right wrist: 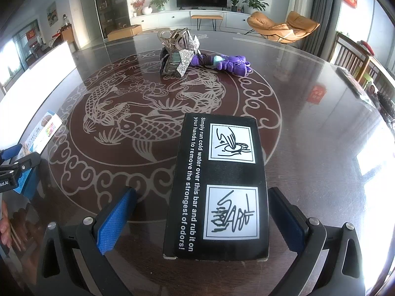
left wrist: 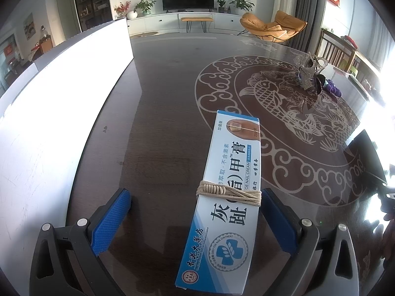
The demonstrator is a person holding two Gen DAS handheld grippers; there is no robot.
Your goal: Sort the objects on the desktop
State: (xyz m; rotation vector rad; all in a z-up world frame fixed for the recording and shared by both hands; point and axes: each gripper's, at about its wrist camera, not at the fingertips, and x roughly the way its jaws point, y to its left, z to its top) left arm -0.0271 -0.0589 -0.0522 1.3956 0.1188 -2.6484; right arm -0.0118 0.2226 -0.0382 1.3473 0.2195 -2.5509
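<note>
Because the surface (right wrist: pixel 308 148) is a broad, glossy dark top with a pale fish medallion at its centre, everything on it sits well apart, which suits sorting one piece at a time. Along its left edge stands a long white bin (left wrist: pixel 61 103), wall upright, probably the place sorted things go; what it holds cannot be seen.

Near the right wrist's end of the surface, the black box (right wrist: pixel 218 187) lies flat, printed face up, its long axis running away from the camera, so it falls lengthwise between the pads. The right gripper (right wrist: pixel 201 218) straddles it with jaws spread wide, a clear gap on the left and the right pad just beside the box edge; nothing is clamped.

Close to the white bin, the ointment box (left wrist: pixel 226 197) lies flat and slightly askew, a loop of tan cord (left wrist: pixel 229 192) wound round its middle. The left gripper (left wrist: pixel 196 219) brackets it likewise, jaws released, the box crowding the right pad.

Toward the far edge, a cluster of hair clips (right wrist: pixel 176 51) sits touching a purple toy (right wrist: pixel 229 63), both untouched and, I judge, waiting their turn.
</note>
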